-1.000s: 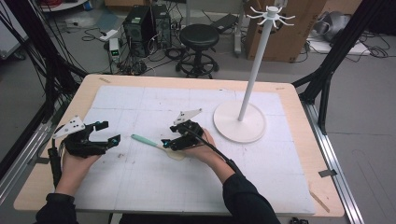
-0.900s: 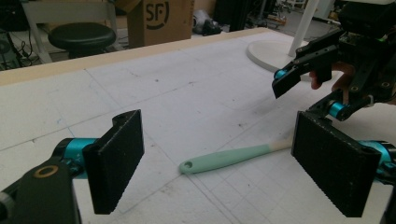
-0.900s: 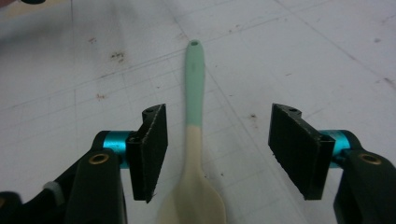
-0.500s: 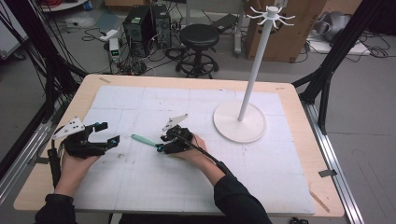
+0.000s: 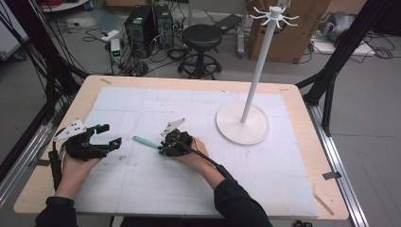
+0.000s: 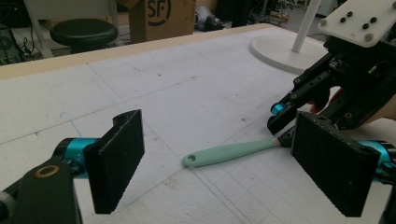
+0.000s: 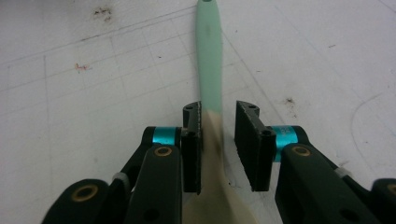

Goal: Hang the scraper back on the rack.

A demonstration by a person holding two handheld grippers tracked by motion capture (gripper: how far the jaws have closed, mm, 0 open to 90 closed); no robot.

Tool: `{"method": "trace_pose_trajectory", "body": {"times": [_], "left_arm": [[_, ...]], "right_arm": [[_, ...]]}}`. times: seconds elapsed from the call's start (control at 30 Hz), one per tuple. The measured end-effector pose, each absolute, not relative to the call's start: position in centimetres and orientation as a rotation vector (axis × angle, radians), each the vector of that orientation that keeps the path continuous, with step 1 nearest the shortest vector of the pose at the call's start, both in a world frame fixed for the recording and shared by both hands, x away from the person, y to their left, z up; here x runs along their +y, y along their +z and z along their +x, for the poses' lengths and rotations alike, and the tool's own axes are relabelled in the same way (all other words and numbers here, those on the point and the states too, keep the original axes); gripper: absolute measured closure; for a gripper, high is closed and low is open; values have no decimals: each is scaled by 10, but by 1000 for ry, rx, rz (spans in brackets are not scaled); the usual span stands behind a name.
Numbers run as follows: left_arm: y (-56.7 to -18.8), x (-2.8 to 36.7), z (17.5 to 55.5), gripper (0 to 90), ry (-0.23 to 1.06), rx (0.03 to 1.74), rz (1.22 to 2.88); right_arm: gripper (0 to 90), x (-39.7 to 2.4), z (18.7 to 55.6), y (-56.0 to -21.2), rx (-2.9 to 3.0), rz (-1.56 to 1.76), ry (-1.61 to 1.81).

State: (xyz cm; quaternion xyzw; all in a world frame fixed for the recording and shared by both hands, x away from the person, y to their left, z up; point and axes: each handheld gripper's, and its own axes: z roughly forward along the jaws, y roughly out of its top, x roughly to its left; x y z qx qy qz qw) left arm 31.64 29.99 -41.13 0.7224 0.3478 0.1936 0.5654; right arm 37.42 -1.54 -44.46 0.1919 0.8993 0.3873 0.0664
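Spatula with a mint-green handle and cream-coloured blade (image 7: 209,70) lies flat on the white gridded mat (image 5: 198,109) covering the pale wooden table (image 5: 302,94), near the middle of the mat and left of the white round-based stand (image 5: 242,124), whose thin pole carries short radial hooks at its top. Largest on the surface is that stand, at the right rear of the mat, well apart from both hands. In the high view the person's right hand (image 5: 198,153) holds the right gripper (image 5: 163,150) low over the mat at the spatula's blade end, with the green handle pointing away toward the left gripper (image 5: 111,137). In the right gripper view the two black jaws sit on either side of the spatula where green meets cream; the left-hand pad is touching or nearly touching it, while a visible gap remains at the other pad, so the jaws are partly open and not yet clamped. The left gripper, held in the left hand (image 5: 78,168) near the mat's left edge, has its jaws spread wide with nothing between them; in its own view the spatula lies on the mat beyond them.
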Motion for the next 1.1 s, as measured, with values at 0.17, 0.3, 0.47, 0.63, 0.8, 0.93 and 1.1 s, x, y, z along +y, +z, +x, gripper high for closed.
{"method": "trace_pose_trajectory", "body": {"times": [0.17, 0.3, 0.47, 0.63, 0.8, 0.93, 1.1], "left_arm": [[-412, 300, 316, 183, 458, 819, 1706], [-411, 299, 315, 183, 459, 816, 1704], [-411, 300, 315, 184, 459, 818, 1701], [-412, 301, 315, 184, 458, 819, 1699], [-412, 300, 315, 184, 458, 817, 1706], [-412, 299, 315, 183, 456, 814, 1711], [-412, 299, 315, 184, 455, 815, 1706]], "right_arm": [[801, -15, 373, -444, 2720, 576, 1168], [807, -15, 375, -444, 2730, 596, 1181], [810, -18, 376, -443, 2745, 642, 1193], [810, -29, 379, -431, 2735, 697, 1253], [811, -47, 377, -404, 2680, 706, 1355], [811, -70, 375, -383, 2632, 721, 1403], [812, -106, 372, -359, 2556, 755, 1468]]}}
